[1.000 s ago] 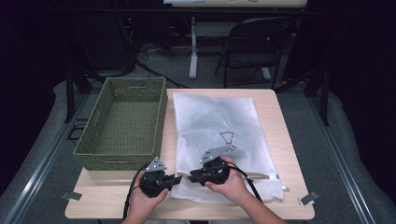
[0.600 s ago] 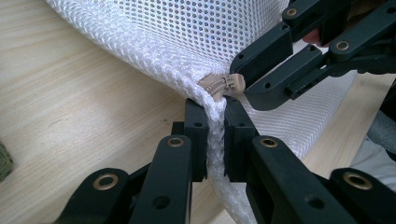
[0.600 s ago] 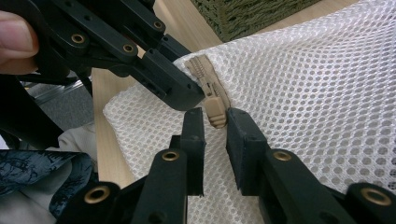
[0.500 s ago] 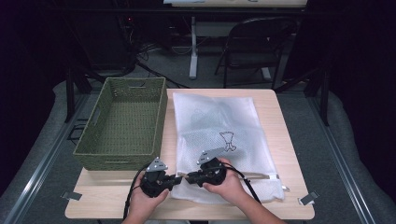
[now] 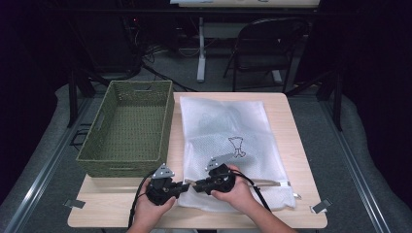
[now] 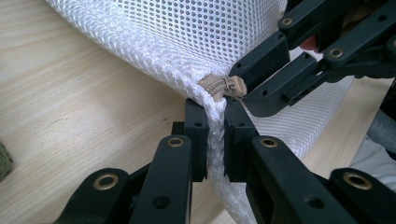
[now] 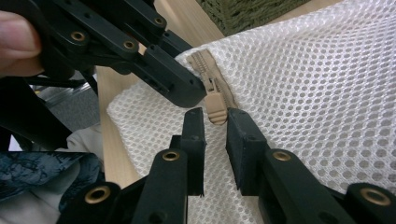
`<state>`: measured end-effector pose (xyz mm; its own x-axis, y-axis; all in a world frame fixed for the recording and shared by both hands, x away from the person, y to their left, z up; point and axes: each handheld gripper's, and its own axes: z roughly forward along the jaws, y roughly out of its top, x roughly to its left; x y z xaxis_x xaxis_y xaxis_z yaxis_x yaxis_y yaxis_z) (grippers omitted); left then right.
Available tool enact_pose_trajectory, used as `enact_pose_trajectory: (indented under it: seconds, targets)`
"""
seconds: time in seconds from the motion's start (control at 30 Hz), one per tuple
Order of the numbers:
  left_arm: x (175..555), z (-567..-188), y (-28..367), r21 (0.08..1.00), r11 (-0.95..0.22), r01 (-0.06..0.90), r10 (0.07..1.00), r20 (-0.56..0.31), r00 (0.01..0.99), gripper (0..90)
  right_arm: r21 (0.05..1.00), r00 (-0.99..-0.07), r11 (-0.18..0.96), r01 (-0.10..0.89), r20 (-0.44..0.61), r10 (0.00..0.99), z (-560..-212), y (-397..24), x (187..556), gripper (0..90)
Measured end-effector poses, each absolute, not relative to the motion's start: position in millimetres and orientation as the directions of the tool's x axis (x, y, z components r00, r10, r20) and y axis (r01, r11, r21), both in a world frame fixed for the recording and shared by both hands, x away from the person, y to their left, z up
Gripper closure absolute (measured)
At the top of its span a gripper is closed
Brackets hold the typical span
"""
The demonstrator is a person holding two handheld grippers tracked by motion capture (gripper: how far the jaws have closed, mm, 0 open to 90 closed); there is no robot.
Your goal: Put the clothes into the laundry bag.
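The place looks like a lab or recording room set up for tests. A small light wooden desk stands on grey carpet in a dark room, with loose black cables on the floor, a black folding chair behind and metal rails alongside.

bag: white open-hole mesh cloth, soft | zip pull: tan, matt plastic look | basket beside bag: green woven, rough | table: pale wood grain, smooth, matt | jaws: black, matt
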<state>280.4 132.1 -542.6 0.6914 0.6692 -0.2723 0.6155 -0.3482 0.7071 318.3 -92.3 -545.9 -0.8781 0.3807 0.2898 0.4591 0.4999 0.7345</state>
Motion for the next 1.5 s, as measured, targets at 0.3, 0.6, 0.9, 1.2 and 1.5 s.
enact_pose_trajectory:
  seconds: [0.3, 0.6, 0.9, 1.2, 1.5]
  targets:
    - [280.1, -543.2, 131.4, 0.708, -0.348, 0.615, 0.671, -0.27, 0.69, 83.1, 0.748, -0.879, 0.48, 0.458, 0.303, 0.367, -541.1, -92.1, 315.2, 79.8]
    - [279.5, -543.6, 130.1, 0.705, -0.353, 0.615, 0.667, -0.271, 0.694, 83.1, 0.747, -0.868, 0.466, 0.475, 0.312, 0.386, -542.8, -92.2, 317.5, 82.7]
    - [279.0, -544.2, 130.2, 0.701, -0.35, 0.621, 0.669, -0.277, 0.69, 82.9, 0.75, -0.862, 0.447, 0.488, 0.333, 0.383, -542.1, -94.3, 319.1, 86.9]
    - [277.4, -544.4, 132.7, 0.706, -0.341, 0.621, 0.664, -0.286, 0.691, 70.3, 0.746, -0.866, 0.459, 0.482, 0.323, 0.382, -543.2, -93.3, 318.9, 87.1]
    - [280.3, -542.9, 139.6, 0.714, -0.307, 0.629, 0.669, -0.308, 0.676, 63.3, 0.741, -0.869, 0.473, 0.477, 0.315, 0.382, -545.2, -91.2, 318.3, 87.1]
